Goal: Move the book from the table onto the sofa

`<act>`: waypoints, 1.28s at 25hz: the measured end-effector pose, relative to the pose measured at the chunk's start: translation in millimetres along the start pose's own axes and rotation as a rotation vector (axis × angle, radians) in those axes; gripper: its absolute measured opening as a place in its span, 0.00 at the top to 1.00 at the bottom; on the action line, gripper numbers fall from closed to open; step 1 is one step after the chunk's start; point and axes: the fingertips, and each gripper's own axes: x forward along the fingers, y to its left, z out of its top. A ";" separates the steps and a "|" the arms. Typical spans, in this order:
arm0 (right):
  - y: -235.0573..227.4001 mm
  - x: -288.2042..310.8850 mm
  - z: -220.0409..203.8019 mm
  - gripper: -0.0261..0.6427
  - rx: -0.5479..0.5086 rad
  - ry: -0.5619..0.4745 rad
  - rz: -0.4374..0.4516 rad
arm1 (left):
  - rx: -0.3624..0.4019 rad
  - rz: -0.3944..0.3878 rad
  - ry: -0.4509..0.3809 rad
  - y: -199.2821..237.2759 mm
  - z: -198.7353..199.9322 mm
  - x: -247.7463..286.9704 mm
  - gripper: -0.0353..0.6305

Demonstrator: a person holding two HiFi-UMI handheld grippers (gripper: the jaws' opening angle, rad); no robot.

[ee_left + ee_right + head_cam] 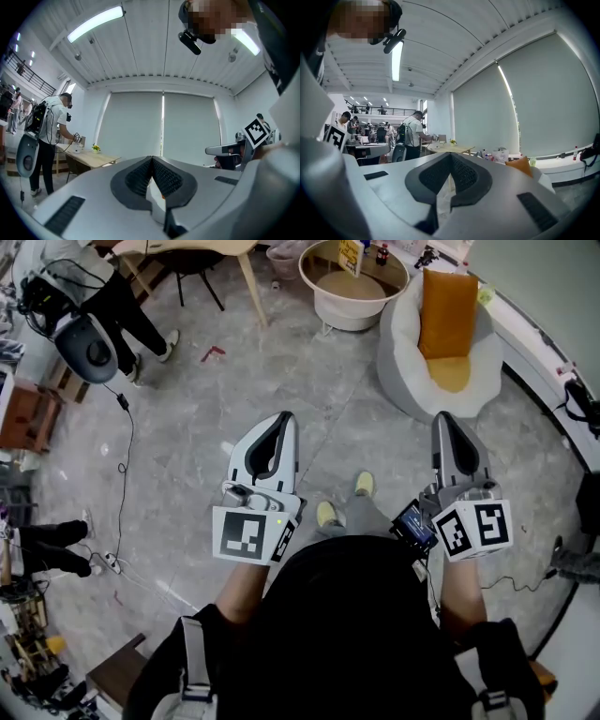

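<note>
Currently left gripper (285,420) and right gripper (447,420) side by side, jaws together, empty; sofa (401,357) ahead.

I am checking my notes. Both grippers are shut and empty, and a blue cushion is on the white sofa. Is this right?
No: the cushion on the white sofa is orange, as the head view shows. The left gripper and right gripper are shut and empty.
</note>
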 end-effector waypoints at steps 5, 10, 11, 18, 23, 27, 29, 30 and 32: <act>2.0 17.9 6.8 0.95 -0.074 0.020 -0.094 | 0.053 0.055 0.057 4.5 -6.6 18.9 0.94; -0.4 37.1 12.2 0.95 -0.074 0.015 -0.091 | 0.056 0.074 0.051 7.9 1.8 35.9 0.94; -1.0 40.6 11.6 0.95 -0.077 0.013 -0.088 | 0.057 0.076 0.048 8.6 2.5 38.7 0.94; -17.7 76.4 5.7 0.95 -0.106 0.021 -0.058 | 0.079 0.108 0.068 20.7 1.6 75.3 0.94; -44.0 108.2 8.2 0.95 -0.117 0.015 -0.049 | 0.079 0.081 0.070 23.5 -3.6 115.8 0.94; -74.1 133.6 13.2 0.95 -0.111 0.020 -0.058 | 0.078 0.065 0.068 24.2 -2.2 156.3 0.94; -86.7 146.6 15.8 0.95 -0.108 0.023 -0.064 | 0.080 0.060 0.069 26.9 -1.0 175.8 0.94; -92.6 153.8 16.8 0.95 -0.113 0.025 -0.065 | 0.082 0.059 0.071 28.5 -1.2 185.6 0.94; -103.0 168.6 17.6 0.95 -0.129 0.029 -0.060 | 0.084 0.060 0.080 31.4 -3.6 203.9 0.94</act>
